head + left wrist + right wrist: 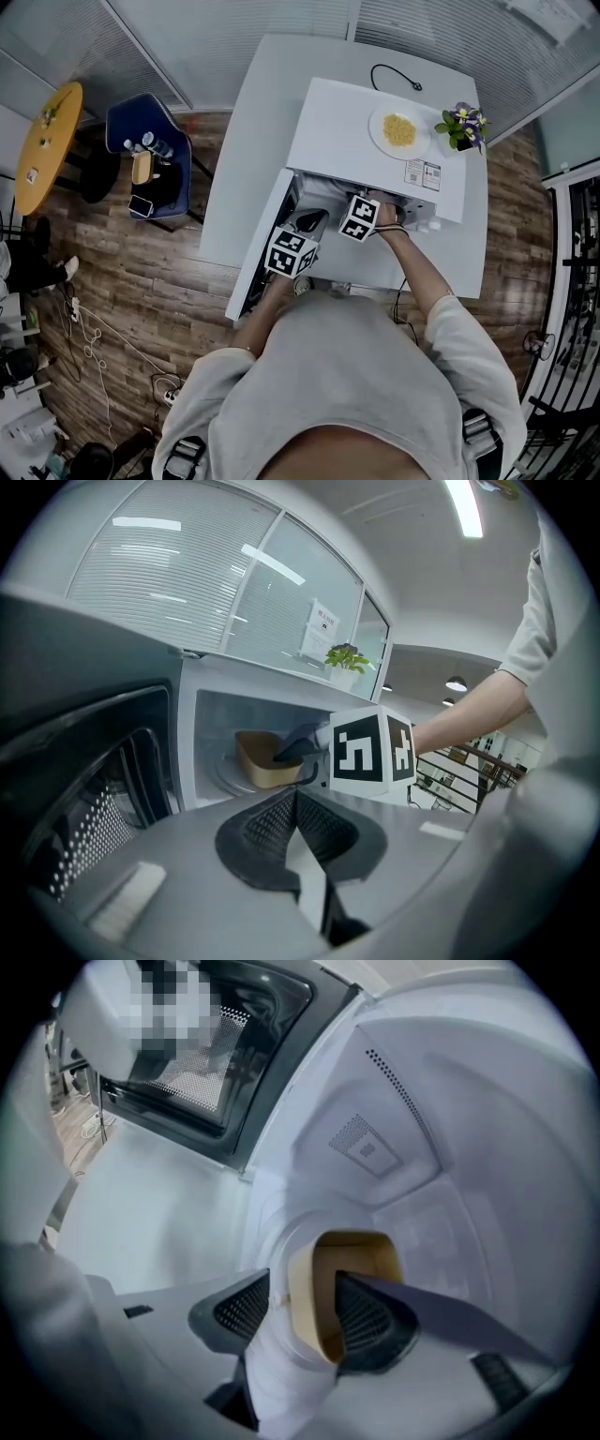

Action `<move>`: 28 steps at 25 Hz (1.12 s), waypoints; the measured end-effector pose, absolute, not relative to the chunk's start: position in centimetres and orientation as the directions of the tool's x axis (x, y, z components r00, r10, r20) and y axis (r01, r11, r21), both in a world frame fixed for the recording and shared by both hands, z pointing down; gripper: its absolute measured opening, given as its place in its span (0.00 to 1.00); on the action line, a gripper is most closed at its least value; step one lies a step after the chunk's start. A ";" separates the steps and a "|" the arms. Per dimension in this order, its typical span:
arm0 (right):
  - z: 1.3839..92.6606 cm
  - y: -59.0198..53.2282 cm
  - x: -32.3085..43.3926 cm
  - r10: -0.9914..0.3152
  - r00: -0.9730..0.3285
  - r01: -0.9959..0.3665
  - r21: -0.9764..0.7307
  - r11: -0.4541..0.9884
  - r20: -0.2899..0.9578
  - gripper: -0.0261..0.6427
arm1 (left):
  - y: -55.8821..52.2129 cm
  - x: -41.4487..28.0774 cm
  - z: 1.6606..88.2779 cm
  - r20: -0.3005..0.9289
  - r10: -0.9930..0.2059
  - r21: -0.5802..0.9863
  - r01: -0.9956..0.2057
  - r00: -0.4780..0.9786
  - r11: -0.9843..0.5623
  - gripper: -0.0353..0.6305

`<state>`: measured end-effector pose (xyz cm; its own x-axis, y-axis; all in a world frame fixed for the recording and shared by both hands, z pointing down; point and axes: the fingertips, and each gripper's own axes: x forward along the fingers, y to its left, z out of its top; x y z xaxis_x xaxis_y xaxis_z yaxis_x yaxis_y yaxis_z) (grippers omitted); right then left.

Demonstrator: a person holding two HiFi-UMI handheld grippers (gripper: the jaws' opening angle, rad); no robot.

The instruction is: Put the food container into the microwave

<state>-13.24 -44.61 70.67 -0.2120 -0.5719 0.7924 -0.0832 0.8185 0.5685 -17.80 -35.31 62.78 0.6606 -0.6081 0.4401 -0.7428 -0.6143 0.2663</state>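
Left gripper (295, 799) clenched empty by the open door (84, 789), and inside the microwave (337, 141) the food container (354, 1246) sits on the turntable (277, 1241), its near wall straddled by the right gripper's (302, 1309) released jaws, 1 inside, 1 outside.

You are seeing no print that can be read. The sticker (424, 174) on top of the microwave (337, 131) is showing only tiny red and dark marks, and the paper notice (322, 625) on the glass partition (272, 592) is showing blurred lines.
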 end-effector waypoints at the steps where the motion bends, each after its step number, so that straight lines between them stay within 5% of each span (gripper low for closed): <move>1: 70.5 -44.5 -13.3 -0.575 -0.213 -0.084 0.572 0.816 0.790 0.33 | -35.3 -17.8 62.8 0.440 -0.607 0.265 -0.742 0.662 -0.616 0.07; 12: 69.0 -42.6 -13.3 -0.614 -0.219 -0.126 0.602 0.789 0.759 0.32 | -34.8 -17.1 62.4 0.430 -0.590 0.260 -0.719 0.684 -0.644 0.07; 19: 67.5 -41.4 -12.5 -0.664 -0.231 -0.166 0.644 0.747 0.711 0.13 | -34.7 -16.4 62.3 0.427 -0.577 0.256 -0.706 0.696 -0.661 0.07; 28: 66.8 -39.2 -11.6 -0.652 -0.259 -0.263 0.598 0.758 0.713 0.06 | -34.4 -15.4 62.3 0.434 -0.559 0.249 -0.690 0.707 -0.680 0.07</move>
<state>-11.57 -39.25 66.84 -0.2585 -0.6520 0.7128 -0.2629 0.7575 0.5975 -15.37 -34.36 62.32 0.7070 -0.5585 0.4339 -0.6899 -0.6796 0.2494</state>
